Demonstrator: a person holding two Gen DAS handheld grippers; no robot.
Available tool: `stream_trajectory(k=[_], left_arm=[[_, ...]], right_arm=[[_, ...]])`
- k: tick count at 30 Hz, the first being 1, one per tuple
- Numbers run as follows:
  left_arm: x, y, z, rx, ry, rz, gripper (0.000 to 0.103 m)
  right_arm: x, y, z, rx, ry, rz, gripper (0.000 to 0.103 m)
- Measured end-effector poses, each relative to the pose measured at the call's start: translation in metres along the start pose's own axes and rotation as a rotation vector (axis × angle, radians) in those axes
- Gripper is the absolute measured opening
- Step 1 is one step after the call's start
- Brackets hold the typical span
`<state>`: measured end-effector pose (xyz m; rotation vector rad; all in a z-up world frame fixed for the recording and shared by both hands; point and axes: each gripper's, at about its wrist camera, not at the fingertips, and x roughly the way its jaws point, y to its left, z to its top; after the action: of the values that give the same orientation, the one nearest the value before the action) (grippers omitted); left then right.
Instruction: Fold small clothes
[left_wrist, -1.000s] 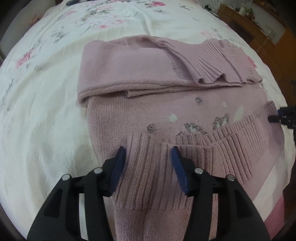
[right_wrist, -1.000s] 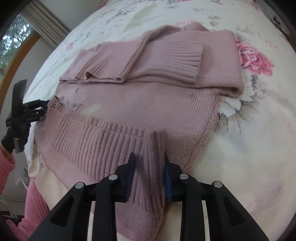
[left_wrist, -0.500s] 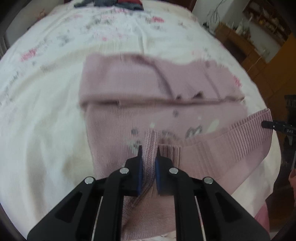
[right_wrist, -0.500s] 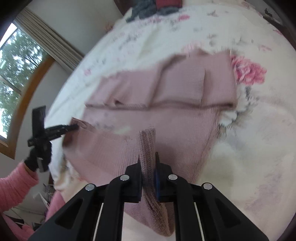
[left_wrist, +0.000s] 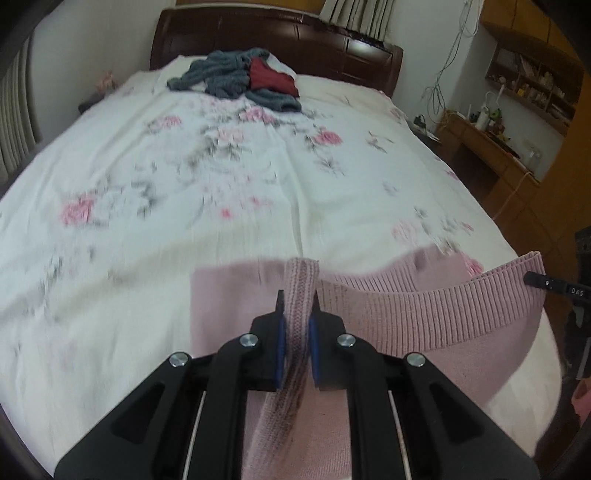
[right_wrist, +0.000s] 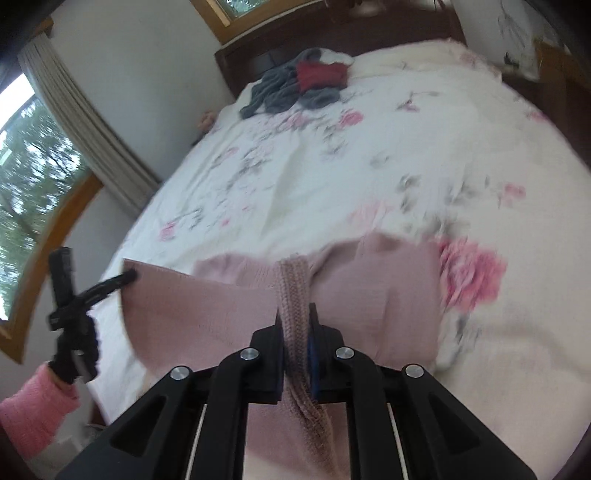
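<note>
Pink sweater (left_wrist: 424, 306) hem pinched by left gripper (left_wrist: 298, 301) and right gripper (right_wrist: 294, 314).

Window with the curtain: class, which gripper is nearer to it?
Left. The left gripper clamps the pink sweater on its window side; the right gripper clamps it farther from the window.

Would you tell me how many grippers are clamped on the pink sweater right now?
2. The left gripper pinches the ribbed hem of the pink sweater near its left end; the right gripper pinches it near the right end.
</note>
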<state>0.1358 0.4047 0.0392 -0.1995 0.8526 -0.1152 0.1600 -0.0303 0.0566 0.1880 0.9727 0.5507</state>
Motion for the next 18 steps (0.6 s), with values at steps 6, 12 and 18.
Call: stream_trajectory(k=[6, 12, 18], left_arm=[[0.055, 0.016, 0.03, -0.034, -0.008, 0.062, 0.009], [0.112, 0.035, 0.028, -0.003, 0.061, 0.143, 0.009], [0.14, 0.047, 0.017, 0.0, 0.118, 0.171, 0.013]], right_arm=[[0.062, -0.022, 0.042, 0.042, 0.009, -0.058, 0.01], [0.121, -0.048, 0.046, 0.089, 0.066, -0.114, 0.01], [0.143, -0.063, 0.041, 0.092, 0.109, -0.148, 0.01]])
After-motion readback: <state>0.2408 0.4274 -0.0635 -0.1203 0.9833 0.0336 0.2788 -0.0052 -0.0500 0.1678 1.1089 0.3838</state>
